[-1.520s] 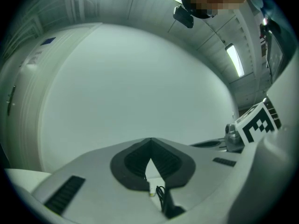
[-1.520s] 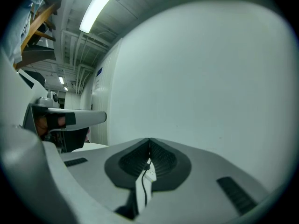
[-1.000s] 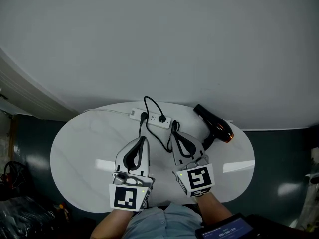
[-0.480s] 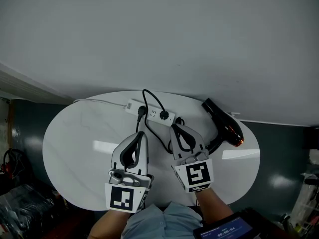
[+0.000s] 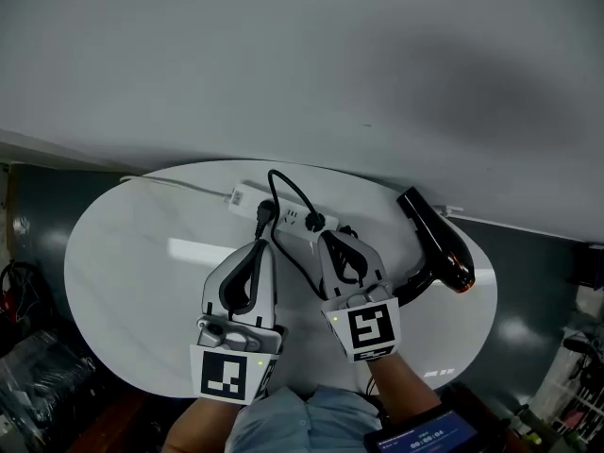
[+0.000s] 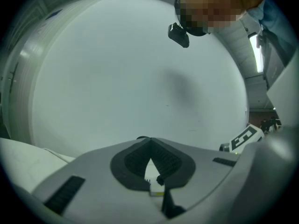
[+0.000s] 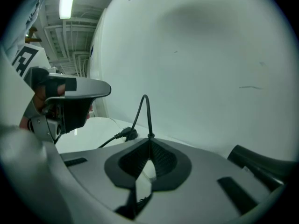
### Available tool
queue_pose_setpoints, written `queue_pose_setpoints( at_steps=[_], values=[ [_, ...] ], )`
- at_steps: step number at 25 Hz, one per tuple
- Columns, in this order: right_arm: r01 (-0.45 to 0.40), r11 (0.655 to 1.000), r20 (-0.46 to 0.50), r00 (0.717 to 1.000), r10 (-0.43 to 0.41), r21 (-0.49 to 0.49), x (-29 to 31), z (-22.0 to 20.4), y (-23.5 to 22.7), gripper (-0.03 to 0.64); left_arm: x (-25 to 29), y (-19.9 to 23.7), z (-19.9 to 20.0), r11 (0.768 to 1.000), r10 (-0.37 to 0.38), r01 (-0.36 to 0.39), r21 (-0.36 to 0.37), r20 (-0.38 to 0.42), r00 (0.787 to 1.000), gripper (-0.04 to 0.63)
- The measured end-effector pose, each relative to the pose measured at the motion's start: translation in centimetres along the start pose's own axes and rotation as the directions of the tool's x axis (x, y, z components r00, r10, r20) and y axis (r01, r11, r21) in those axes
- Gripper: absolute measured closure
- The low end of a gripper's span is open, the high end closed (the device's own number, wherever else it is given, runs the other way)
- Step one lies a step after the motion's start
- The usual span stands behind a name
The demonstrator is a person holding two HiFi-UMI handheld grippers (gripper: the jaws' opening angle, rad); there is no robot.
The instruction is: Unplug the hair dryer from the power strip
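Count on the white oval desk [image 5: 123,281]: 1 hair dryer [image 5: 434,239], 1 white power strip [image 5: 288,215], and 2 black plugs seated in it, a left plug [image 5: 265,214] and a right plug [image 5: 315,222]. I also have 2 grippers in frame.

The hair dryer lies at the desk's right end, close to the wall and well right of the strip. Its barrel's long axis runs from upper left, near the wall, to lower right in the head view. The lower-right end shows an orange tint. The handle branches back toward my right gripper. I cannot tell which end is the nozzle.

The power strip sits near the desk's far edge. Its long axis runs left to right, dipping slightly at the right. A thin white lead [image 5: 179,185] leaves its left end.

Black cord [image 5: 283,185] arches above the strip and drops between the grippers. I cannot trace which of the 2 plugs belongs to the dryer.

Left gripper [image 5: 261,246]: jaws together, tips meeting, nothing clamped. It hangs just short of the left plug.

Right gripper [image 5: 330,237]: jaws together, nothing between them. Its tips are just short of the right plug. Its own view shows cord rising right behind the tips, with the dryer's dark body at far right.
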State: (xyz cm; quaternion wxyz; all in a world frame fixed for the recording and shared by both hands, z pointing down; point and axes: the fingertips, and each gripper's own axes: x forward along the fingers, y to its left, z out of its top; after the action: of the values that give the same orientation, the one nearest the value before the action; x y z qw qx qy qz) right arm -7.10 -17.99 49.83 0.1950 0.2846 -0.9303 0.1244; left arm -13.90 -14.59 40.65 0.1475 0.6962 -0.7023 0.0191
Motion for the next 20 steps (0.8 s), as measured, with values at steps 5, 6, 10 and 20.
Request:
queue_pose_setpoints(
  at_steps=[5, 6, 10, 20],
  values=[
    [-0.008, 0.999, 0.002, 1.0, 0.008, -0.052, 0.9, -0.7, -0.2, 0.612, 0.8, 0.5, -0.8, 1.0, 0.006, -0.006, -0.013, -0.019, 1.0, 0.597],
    [-0.01, 0.999, -0.006, 1.0, 0.009, -0.05, 1.0, -0.9, -0.1, 0.606, 0.9, 0.5, -0.9, 1.0, 0.006, -0.007, -0.015, -0.024, 1.0, 0.597],
    [-0.031, 0.997, -0.017, 0.999, 0.029, -0.074, 1.5, -1.0, 0.2, 0.486, 1.0, 0.6, -1.3, 1.0, 0.005, -0.006, -0.02, -0.036, 0.999, 0.597],
    [-0.054, 0.998, -0.013, 0.998, 0.053, -0.035, 2.5, -0.9, 0.1, 0.474, 1.5, 1.3, -1.9, 1.0, 0.008, -0.009, -0.026, -0.055, 0.998, 0.597]
  ],
)
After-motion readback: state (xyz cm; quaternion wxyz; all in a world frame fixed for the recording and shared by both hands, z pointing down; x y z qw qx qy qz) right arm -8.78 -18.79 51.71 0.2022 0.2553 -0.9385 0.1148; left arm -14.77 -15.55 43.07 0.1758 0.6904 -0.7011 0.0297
